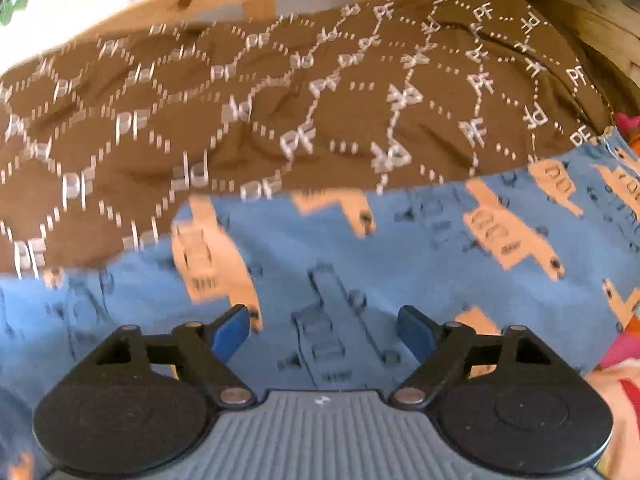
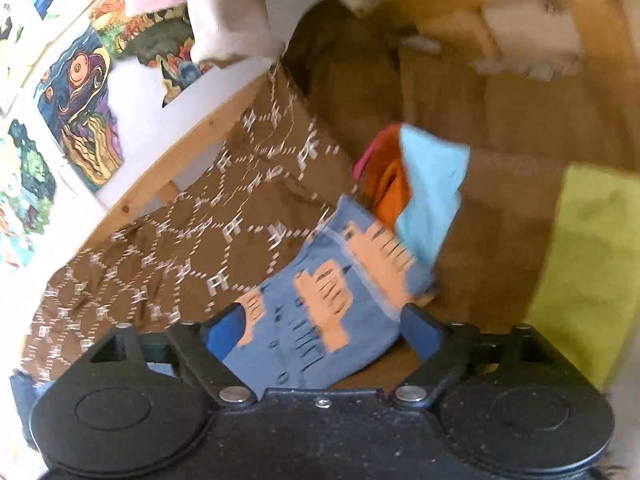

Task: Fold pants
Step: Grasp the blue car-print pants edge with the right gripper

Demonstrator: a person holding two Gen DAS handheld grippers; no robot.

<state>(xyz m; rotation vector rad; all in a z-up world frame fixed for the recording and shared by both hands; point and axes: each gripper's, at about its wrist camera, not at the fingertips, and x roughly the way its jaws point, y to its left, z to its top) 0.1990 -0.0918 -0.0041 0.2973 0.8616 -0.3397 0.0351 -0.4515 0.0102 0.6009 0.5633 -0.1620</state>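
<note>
On the brown cloth [image 1: 280, 112], blue pants [image 1: 400, 248] lie flat. Left gripper [image 1: 324, 334] and right gripper [image 2: 324, 330] both stand wide over them, gripping nothing. Beside them: orange cloth [image 2: 390, 184], green towel [image 2: 588, 264].

pants [image 1: 360, 248] on patterned cloth [image 1: 240, 100] | folded clothes [image 2: 416, 184] behind pants

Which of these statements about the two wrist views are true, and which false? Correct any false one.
1. The blue pants carry orange vehicle prints. True.
2. The left gripper is clamped on the pants. False: its jaws stand open above the fabric.
3. The pants lie partly on a brown patterned cloth. True.
4. The right gripper is shut. False: it is open.
5. A yellow-green cloth lies at the right. True.
</note>
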